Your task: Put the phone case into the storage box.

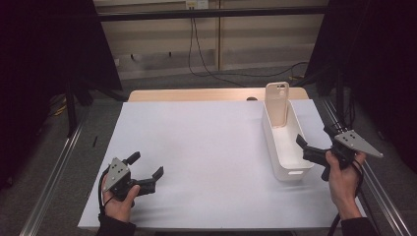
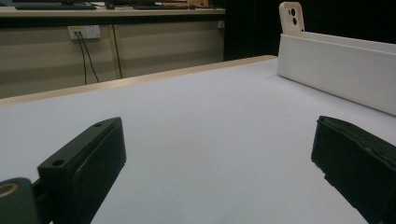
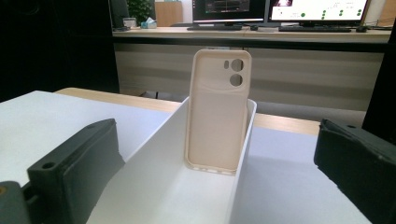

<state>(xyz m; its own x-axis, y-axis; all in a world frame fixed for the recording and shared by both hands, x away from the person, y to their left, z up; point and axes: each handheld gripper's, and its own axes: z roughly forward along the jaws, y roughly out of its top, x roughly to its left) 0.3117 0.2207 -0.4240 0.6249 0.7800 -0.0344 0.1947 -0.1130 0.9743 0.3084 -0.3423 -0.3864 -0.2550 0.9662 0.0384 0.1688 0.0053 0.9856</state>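
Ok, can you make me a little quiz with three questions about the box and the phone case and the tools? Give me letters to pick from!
1. Where is the phone case?
A. flat on the table
B. standing in the box, against its far end
C. in the left tool

2. What colour is the box?
A. white
B. red
C. black

3. How is the right tool?
A. shut on the case
B. shut on the box
C. open, holding nothing

Answers:
1. B, since the right gripper view shows the case upright against the box's far wall.
2. A, since its walls look white in every view.
3. C, since its jaws stand wide apart with the box between them, untouched.
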